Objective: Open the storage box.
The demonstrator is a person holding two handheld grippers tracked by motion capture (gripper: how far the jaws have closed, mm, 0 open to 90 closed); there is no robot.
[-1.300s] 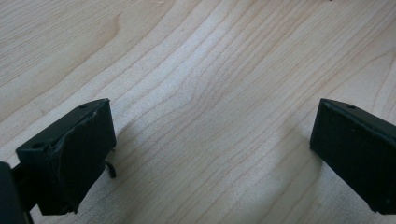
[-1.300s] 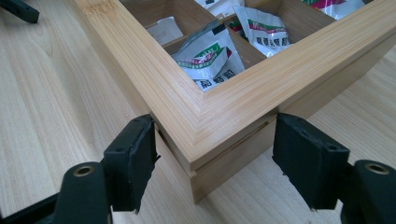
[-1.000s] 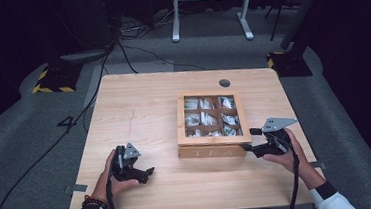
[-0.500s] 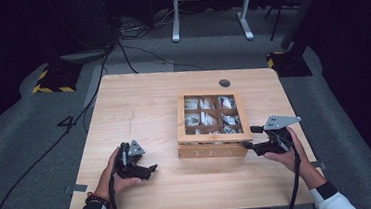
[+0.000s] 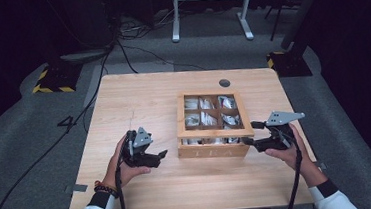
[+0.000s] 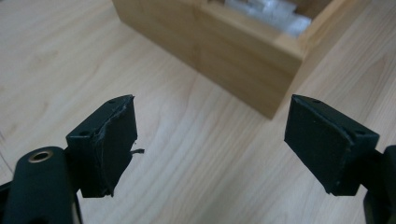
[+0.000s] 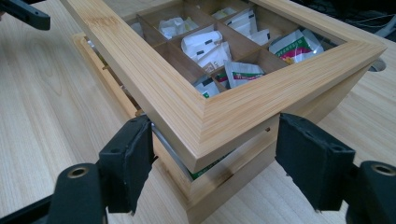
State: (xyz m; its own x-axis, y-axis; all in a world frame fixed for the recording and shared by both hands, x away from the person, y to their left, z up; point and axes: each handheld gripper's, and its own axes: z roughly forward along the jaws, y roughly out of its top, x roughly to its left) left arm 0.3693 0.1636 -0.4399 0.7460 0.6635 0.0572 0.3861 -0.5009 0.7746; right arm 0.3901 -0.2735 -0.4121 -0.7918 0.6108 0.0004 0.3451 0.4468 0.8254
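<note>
Resting at the lower left of the high view, the left tongs [image 5: 163, 154] gape wide and empty over the desk [image 5: 138, 103], just beside the wooden tea box [image 5: 215, 132] at centre. At lower right, the right tongs [image 5: 249, 134] stand released, straddling the box's near corner, its glazed lid [image 7: 196, 100] slightly raised.

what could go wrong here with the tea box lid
The right gripper straddles only the lid's near corner with open jaws, so the raised lid could slip and drop shut. The left gripper is off the box, open, so nothing steadies it; the box may slide or tip.
</note>
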